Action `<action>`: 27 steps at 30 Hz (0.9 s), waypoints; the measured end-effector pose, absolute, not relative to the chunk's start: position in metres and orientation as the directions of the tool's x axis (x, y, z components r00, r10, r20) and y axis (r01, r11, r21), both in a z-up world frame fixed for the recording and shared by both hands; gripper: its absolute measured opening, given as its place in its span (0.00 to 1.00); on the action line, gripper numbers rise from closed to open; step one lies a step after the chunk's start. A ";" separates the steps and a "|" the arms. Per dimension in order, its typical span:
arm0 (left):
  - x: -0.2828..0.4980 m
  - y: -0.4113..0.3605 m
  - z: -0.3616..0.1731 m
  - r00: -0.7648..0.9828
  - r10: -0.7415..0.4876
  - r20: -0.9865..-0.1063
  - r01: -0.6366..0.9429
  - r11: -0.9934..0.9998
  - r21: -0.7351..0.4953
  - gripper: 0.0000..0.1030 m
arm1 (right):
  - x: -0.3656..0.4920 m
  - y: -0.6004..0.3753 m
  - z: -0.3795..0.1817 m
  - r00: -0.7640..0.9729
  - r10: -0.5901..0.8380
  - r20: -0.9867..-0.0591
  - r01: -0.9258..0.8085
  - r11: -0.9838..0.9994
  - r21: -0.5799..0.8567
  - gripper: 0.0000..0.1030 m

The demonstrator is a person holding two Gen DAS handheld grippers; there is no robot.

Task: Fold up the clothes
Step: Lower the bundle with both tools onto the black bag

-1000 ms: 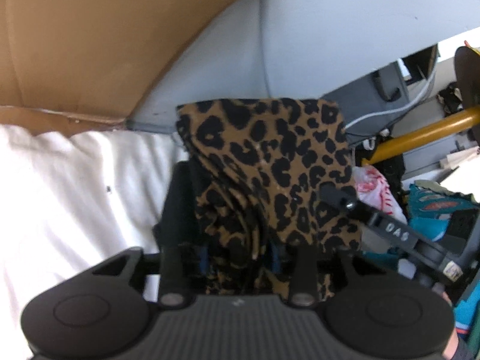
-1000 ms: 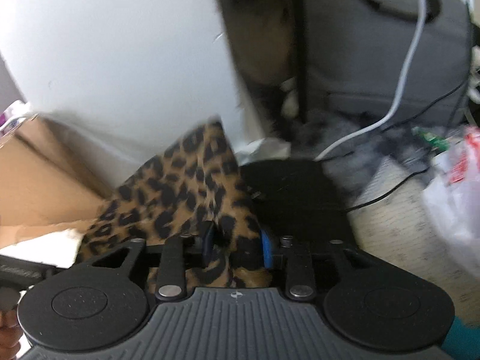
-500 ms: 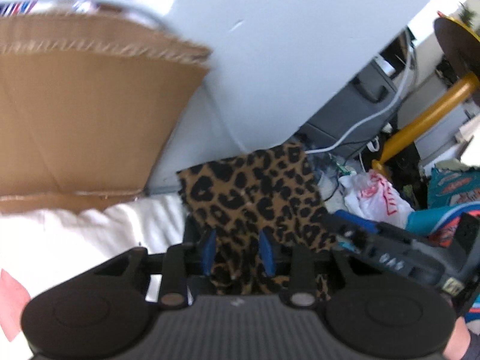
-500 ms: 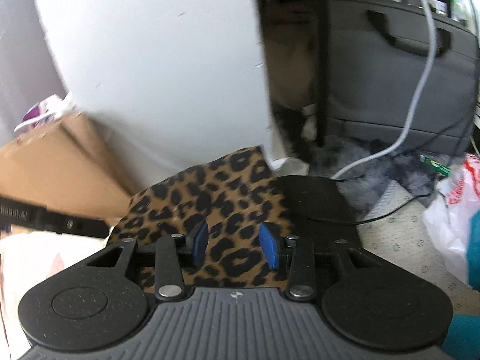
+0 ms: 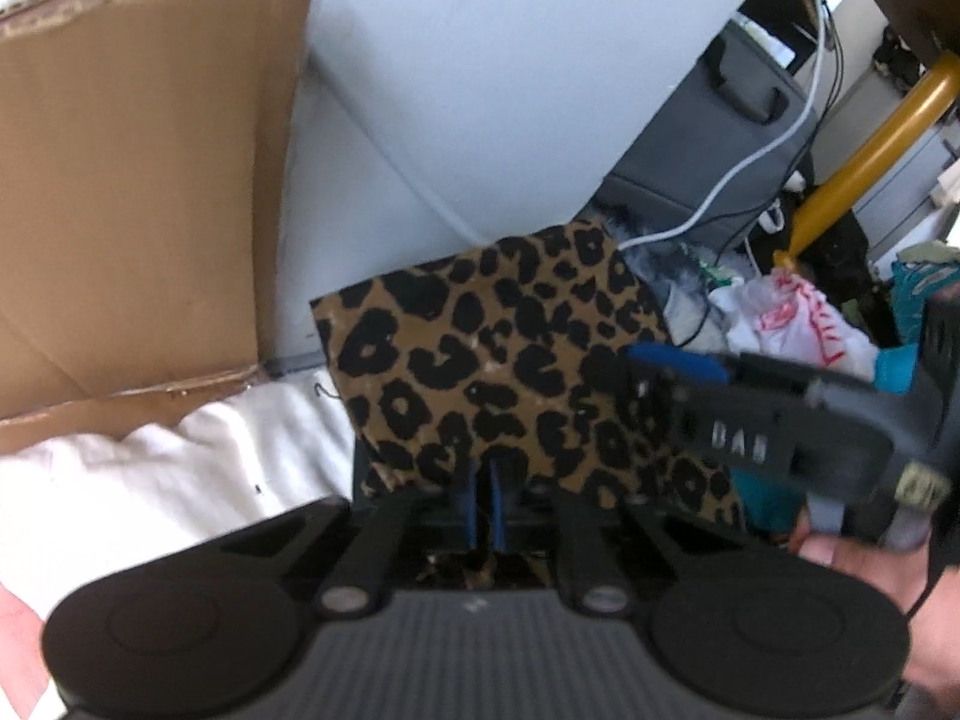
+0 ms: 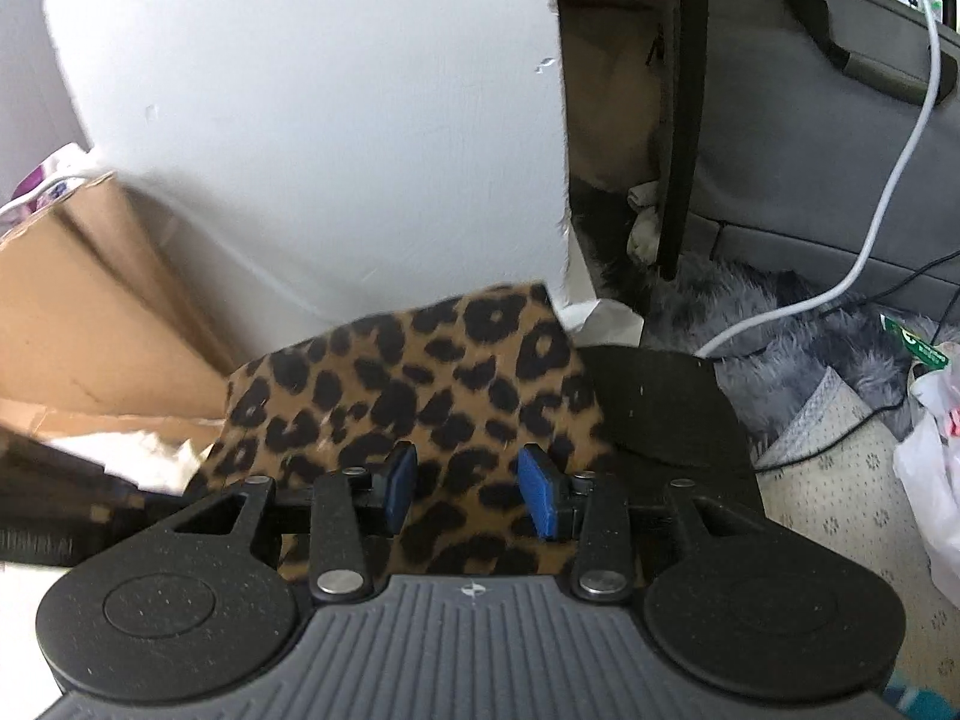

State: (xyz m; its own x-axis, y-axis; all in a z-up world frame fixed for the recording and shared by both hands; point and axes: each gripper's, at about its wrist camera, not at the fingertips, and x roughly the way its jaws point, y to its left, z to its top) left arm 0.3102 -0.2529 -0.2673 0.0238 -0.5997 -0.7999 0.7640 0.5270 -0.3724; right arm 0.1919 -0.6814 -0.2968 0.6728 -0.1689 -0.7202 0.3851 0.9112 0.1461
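Observation:
A leopard-print cloth (image 5: 510, 360) lies folded flat on a black pad (image 6: 660, 408). My left gripper (image 5: 485, 498) is at the cloth's near edge, its blue pads almost touching and pinched on that edge. In the left wrist view my right gripper (image 5: 660, 384) reaches in from the right over the cloth's right side, with a hand (image 5: 840, 546) on its handle. In its own view the right gripper (image 6: 469, 492) stands open above the leopard-print cloth (image 6: 420, 384), blue pads apart with the fabric flat beneath them. The left gripper shows there only as a dark blur at the left edge.
A cardboard box (image 5: 132, 192) stands at the back left above white fabric (image 5: 168, 468). A pale wall panel (image 6: 300, 120) rises behind the cloth. A grey case (image 6: 810, 138), a white cable (image 6: 888, 228), a fluffy grey rug (image 6: 780, 324), a plastic bag (image 5: 792, 324) and a yellow pole (image 5: 870, 144) crowd the right.
The left jaws closed from wide apart to nearly touching, and the left view lifted and rolled. The cloth went from bunched to flat. The right jaws widened slightly.

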 end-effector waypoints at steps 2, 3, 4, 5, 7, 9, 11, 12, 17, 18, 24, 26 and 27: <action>0.311 -0.253 -0.270 0.025 -0.596 -0.802 0.765 0.528 -0.368 0.02 | 0.200 -0.687 -0.298 0.663 -0.176 -0.727 0.402 0.904 0.148 0.43; 0.312 -0.252 -0.271 0.024 -0.596 -0.803 0.765 0.528 -0.369 0.02 | 0.205 -0.688 -0.298 0.659 -0.183 -0.729 0.404 0.904 0.138 0.43; 0.313 -0.252 -0.272 0.021 -0.597 -0.802 0.763 0.528 -0.373 0.02 | 0.209 -0.689 -0.298 0.655 -0.191 -0.731 0.406 0.905 0.127 0.43; 0.313 -0.251 -0.272 0.019 -0.598 -0.801 0.761 0.528 -0.377 0.02 | 0.213 -0.690 -0.298 0.651 -0.198 -0.733 0.408 0.905 0.117 0.43; 0.313 -0.249 -0.273 0.018 -0.600 -0.800 0.763 0.525 -0.377 0.02 | 0.221 -0.693 -0.297 0.645 -0.212 -0.734 0.413 0.905 0.102 0.42; 0.313 -0.248 -0.272 0.019 -0.600 -0.800 0.763 0.525 -0.376 0.02 | 0.229 -0.696 -0.295 0.643 -0.224 -0.733 0.418 0.904 0.091 0.42; 0.313 -0.247 -0.270 0.022 -0.600 -0.799 0.760 0.530 -0.377 0.02 | 0.232 -0.699 -0.292 0.641 -0.240 -0.729 0.426 0.901 0.077 0.42; 0.312 -0.247 -0.268 0.024 -0.601 -0.799 0.759 0.532 -0.377 0.02 | 0.229 -0.700 -0.289 0.646 -0.244 -0.723 0.432 0.898 0.083 0.43; 0.303 -0.235 -0.254 0.035 -0.635 -0.772 0.759 0.519 -0.393 0.03 | 0.206 -0.694 -0.269 0.688 -0.238 -0.685 0.435 0.891 0.127 0.43; 0.302 -0.232 -0.253 0.022 -0.647 -0.762 0.749 0.515 -0.416 0.03 | 0.201 -0.689 -0.268 0.692 -0.228 -0.685 0.427 0.895 0.133 0.43; 0.274 -0.221 -0.251 0.031 -0.665 -0.746 0.764 0.497 -0.411 0.03 | 0.175 -0.656 -0.269 0.703 -0.171 -0.690 0.359 0.924 0.136 0.43; 0.266 -0.223 -0.254 0.024 -0.652 -0.758 0.783 0.484 -0.392 0.03 | 0.168 -0.644 -0.274 0.702 -0.162 -0.694 0.339 0.932 0.125 0.43; 0.264 -0.223 -0.257 0.021 -0.648 -0.762 0.782 0.485 -0.391 0.03 | 0.165 -0.638 -0.278 0.699 -0.157 -0.698 0.330 0.936 0.120 0.43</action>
State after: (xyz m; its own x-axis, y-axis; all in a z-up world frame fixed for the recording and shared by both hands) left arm 0.2642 -0.2232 -0.2573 0.0213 -0.6476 -0.7617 0.7821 0.4853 -0.3908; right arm 0.1646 -0.6380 -0.2782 0.6989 -0.1573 -0.6977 0.3300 0.9364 0.1195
